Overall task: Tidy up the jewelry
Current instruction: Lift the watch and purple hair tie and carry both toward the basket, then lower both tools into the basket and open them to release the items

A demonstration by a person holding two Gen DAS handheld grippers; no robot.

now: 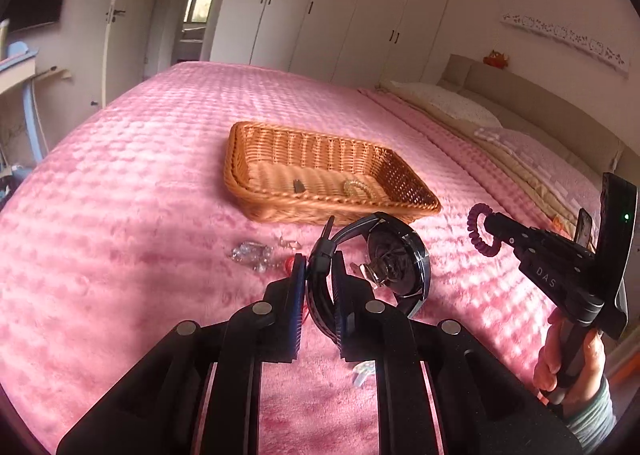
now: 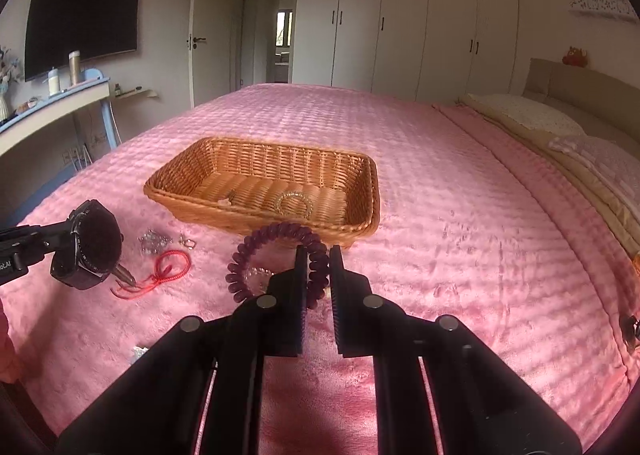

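Note:
My left gripper (image 1: 320, 267) is shut on the strap of a black wristwatch (image 1: 394, 255) and holds it above the pink bed; the watch also shows in the right wrist view (image 2: 92, 245). My right gripper (image 2: 318, 255) is shut on a dark purple spiral bracelet (image 2: 256, 251), also seen in the left wrist view (image 1: 480, 233). A wicker basket (image 2: 360, 183) lies ahead of both, holding a gold ring-shaped bracelet (image 2: 294, 203) and a small trinket (image 2: 228, 197). A clear crystal piece (image 1: 250, 253) and a red cord (image 2: 164, 269) lie on the bed in front of the basket.
The pink bedspread (image 2: 460, 215) spreads all around. Pillows (image 2: 532, 111) and headboard are at the right. A desk (image 2: 52, 103) and TV stand at the left, wardrobes at the back. A small clear item (image 1: 362, 371) lies under my left gripper.

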